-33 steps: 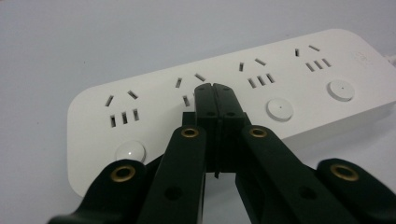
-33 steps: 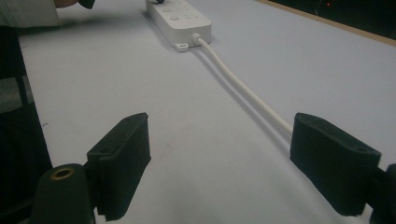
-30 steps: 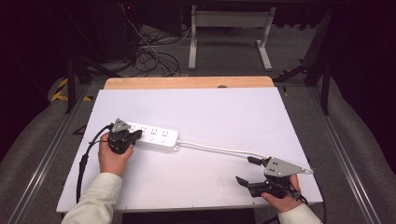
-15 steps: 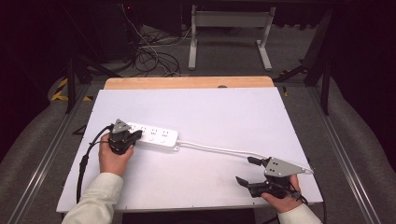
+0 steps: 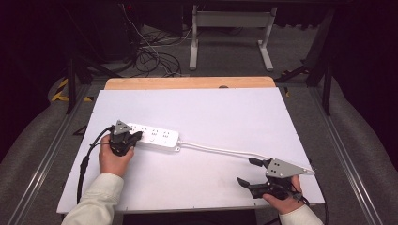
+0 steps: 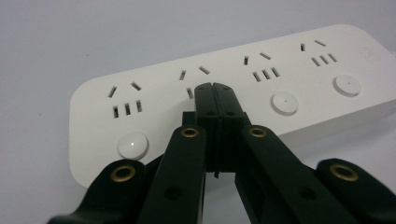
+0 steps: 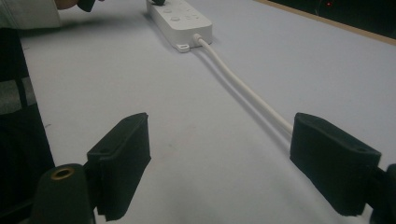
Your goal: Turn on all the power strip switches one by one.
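Currently the power strip is seen left of centre, with the left gripper, jaws pressed together and empty, poised over its 2nd socket; pressing a switch is judged next. The right gripper is held wide apart beside the cable at lower right, near the table edge; ample bare room is left above.

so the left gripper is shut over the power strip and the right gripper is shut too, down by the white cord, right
Not quite. The right gripper is open: the right gripper view shows its jaws spread wide apart, with the white cord running past the right-hand jaw. The rest holds: the left gripper is shut, jaws pressed together over the power strip.
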Motion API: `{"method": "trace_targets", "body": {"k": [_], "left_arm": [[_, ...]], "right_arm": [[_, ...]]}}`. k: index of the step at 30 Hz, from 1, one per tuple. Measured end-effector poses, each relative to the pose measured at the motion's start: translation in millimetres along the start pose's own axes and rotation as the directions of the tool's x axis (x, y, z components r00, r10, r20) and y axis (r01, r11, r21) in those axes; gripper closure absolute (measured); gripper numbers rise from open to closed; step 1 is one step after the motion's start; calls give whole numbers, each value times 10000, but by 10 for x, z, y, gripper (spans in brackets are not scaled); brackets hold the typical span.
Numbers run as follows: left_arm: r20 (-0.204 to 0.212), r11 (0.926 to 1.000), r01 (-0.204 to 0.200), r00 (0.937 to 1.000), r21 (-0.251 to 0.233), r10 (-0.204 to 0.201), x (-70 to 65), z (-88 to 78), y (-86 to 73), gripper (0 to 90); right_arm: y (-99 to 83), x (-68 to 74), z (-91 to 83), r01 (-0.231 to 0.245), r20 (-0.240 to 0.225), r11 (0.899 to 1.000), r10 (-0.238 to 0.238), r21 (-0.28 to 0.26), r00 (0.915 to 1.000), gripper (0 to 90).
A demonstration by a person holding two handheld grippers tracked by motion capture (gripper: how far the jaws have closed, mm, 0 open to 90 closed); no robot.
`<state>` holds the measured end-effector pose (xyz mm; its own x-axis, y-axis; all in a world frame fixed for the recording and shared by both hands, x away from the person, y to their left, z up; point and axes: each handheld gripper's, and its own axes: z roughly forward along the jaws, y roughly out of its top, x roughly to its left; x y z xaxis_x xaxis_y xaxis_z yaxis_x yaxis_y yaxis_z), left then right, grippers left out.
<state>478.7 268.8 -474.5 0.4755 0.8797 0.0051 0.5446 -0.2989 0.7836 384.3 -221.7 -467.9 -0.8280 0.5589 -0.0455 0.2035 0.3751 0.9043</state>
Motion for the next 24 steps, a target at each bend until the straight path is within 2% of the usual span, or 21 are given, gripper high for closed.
{"method": "trace_targets", "body": {"k": [2, 5, 6, 8, 9, 11, 12, 13, 16, 19, 24], "left_arm": [[51, 9999, 140, 9999, 57, -141, 2, -4, 9, 900], [-407, 9999, -84, 9991, 86, 88, -39, -67, 32, 900], [-329, 9999, -98, 9994, -22, 97, -39, -107, 56, 900], [166, 9971, 414, 9990, -641, -404, 0, -204, 115, 900], [459, 9932, 749, 9964, -891, -710, 14, -242, 138, 900], [778, 9907, 946, 9931, -977, -872, 7, -273, 160, 900], [778, 9907, 946, 9931, -977, -872, 7, -273, 160, 900], [774, 9935, 706, 9950, -889, -638, -21, -270, 166, 900], [830, 9933, 671, 9948, -936, -594, -46, -270, 171, 900], [936, 9907, 684, 9939, -1180, -575, -91, -307, 196, 900], [1055, 9928, 483, 9937, -1098, -367, -122, -287, 200, 900]], "right_arm": [[1, 0, 1, -7, 1, 10000, 7, -2, 10000, 204], [0, -2, -2, -24, 2, 10000, 24, 3, 10000, 204], [1, -5, -5, -33, 18, 10000, 33, 10, 10000, 204], [-2, -13, -3, -79, 34, 10000, 79, -61, 10000, 204], [-4, -16, 0, -112, 41, 9999, 113, -40, 9999, 204], [-7, -21, 11, -135, 42, 9999, 135, -1, 9999, 204], [-7, -20, 13, -136, 33, 9999, 136, 5, 9999, 204], [-7, -19, 12, -128, 32, 9999, 128, 6, 9999, 204], [-6, -15, 3, -115, 37, 9999, 115, -8, 9999, 204], [-7, -14, 2, -102, 17, 9999, 102, -29, 9999, 204], [-10, -20, 2, -74, 19, 10000, 74, -2, 10000, 204]]}}
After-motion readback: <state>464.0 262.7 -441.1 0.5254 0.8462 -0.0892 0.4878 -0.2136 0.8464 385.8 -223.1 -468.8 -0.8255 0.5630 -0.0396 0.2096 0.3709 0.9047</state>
